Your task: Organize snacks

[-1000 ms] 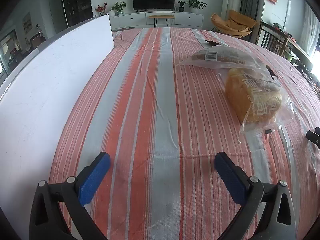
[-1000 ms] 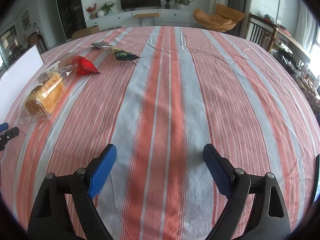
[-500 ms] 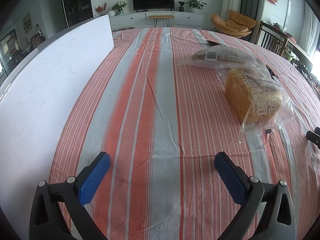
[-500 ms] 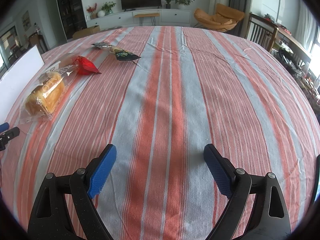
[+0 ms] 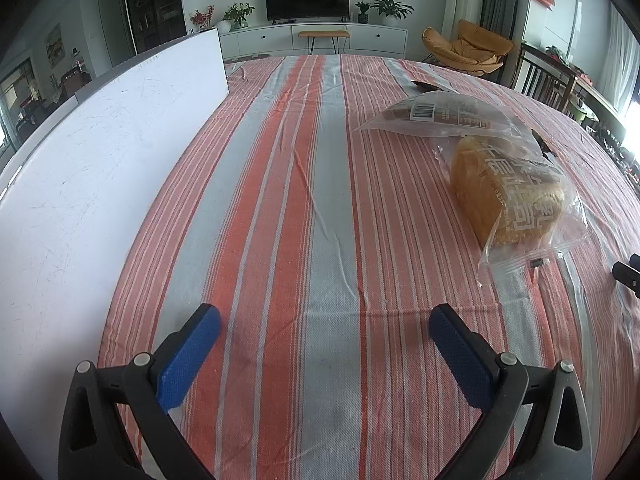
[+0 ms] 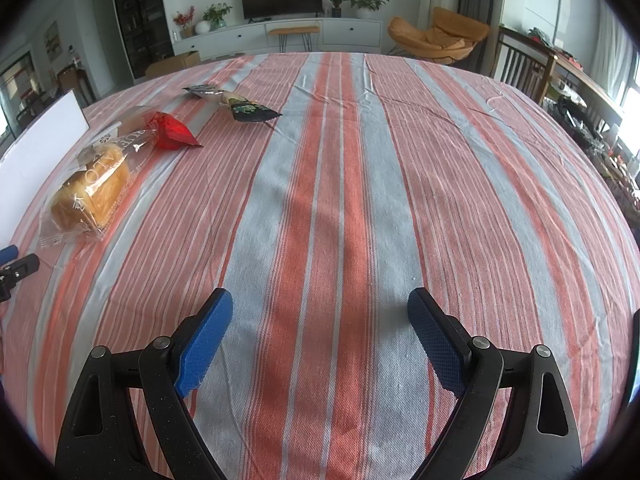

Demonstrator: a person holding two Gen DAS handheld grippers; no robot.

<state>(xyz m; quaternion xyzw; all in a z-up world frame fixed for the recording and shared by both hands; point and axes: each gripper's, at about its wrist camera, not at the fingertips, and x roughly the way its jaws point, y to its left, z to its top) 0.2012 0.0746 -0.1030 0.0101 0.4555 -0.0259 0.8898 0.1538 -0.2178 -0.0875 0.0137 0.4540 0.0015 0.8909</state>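
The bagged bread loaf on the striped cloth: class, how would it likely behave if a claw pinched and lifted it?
The bread loaf looks soft, so it would probably squash. Its loose clear wrapper, with slack film at both ends, would likely crinkle and slip. It seems light for its size.

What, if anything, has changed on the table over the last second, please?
Nothing visibly changed. Both hand-held grippers, left and right, stay open and empty over the striped cloth, and the bagged bread, red packet and dark packets lie where they were.
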